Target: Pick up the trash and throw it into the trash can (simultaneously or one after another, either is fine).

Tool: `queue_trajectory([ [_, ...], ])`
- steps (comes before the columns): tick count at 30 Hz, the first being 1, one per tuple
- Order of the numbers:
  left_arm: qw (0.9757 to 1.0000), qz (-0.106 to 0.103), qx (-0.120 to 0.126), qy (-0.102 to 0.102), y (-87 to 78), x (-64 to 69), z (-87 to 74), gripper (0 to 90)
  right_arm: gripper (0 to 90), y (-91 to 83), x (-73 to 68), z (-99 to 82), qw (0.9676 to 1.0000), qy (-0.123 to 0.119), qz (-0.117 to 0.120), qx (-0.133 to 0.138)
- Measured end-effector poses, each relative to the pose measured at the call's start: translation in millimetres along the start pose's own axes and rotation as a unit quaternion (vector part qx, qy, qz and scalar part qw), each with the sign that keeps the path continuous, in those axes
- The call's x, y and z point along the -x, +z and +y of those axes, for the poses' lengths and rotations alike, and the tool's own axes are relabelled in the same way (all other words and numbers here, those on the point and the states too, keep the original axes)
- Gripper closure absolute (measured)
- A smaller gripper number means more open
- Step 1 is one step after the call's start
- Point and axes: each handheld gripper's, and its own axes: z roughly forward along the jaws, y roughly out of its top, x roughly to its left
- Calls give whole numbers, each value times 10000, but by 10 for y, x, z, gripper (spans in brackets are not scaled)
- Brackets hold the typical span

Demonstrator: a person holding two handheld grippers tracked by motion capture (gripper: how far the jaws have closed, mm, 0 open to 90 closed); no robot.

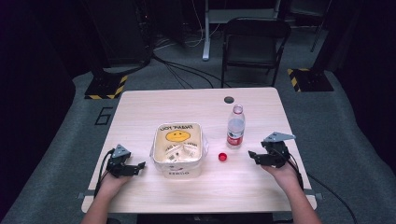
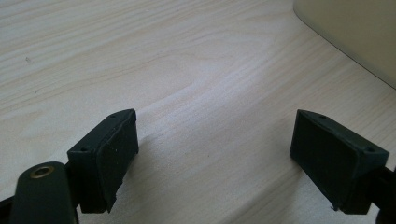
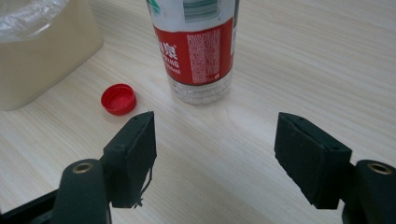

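both hand-held grippers [image 1: 141, 166] [image 1: 252, 155] gape empty — bottle [image 3: 198, 46] top cut off.

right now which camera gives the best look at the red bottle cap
The right gripper view: the red cap lies close and sharp on the table, open side up, left of the bottle. The high view shows it as a small red dot between bin and bottle. The left gripper view gives bare tabletop.

A light wooden table [image 1: 140, 107] has a small dark round hole [image 1: 229, 99] near its far edge. Behind it, a black folding chair [image 1: 254, 44] stands on grey carpet among cables, with what look like yellow-black striped bases [image 1: 106, 87] at either side.
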Motion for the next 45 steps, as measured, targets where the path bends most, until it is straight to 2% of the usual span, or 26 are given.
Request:
queue_trajectory([
  [6, 10000, -3, 20, -19, 5, 2, 0, 150, 274, 10, -8, 89, 9999, 48, 104, 44],
  [11, 10000, -3, 19, -18, 5, 1, 0, 150, 175, 48, -29, 207, 10000, -2, 52, 55],
  [15, 10000, -5, 19, -17, 5, 1, 0, 150, 142, 77, -49, 268, 10000, -9, 29, 82],
  [16, 10000, -5, -1, -10, 2, 0, 2, 150, 116, 98, -68, 314, 9999, -47, -47, 113],
  [18, 10000, -5, -3, -9, 2, 0, 2, 150, 106, 110, -81, 352, 9998, -39, -85, 170],
  [22, 10000, -6, -3, -11, 2, 0, 2, 150, 103, 145, -106, 433, 9997, 40, -14, 259],
  [29, 10000, -6, -3, -9, 2, -1, 2, 150, 43, 244, -129, 525, 9997, 38, -52, 226],
  [34, 10000, -9, -1, -7, 2, -1, 3, 151, 37, 297, -148, 586, 9997, 29, -67, 252],
  [40, 10000, -26, 21, 0, 5, -1, 1, 153, 11, 368, -149, 617, 9993, 186, -63, 314],
  [45, 10000, -29, 19, 5, 5, -1, 2, 153, 0, 431, -164, 629, 9994, 128, -66, 329],
])
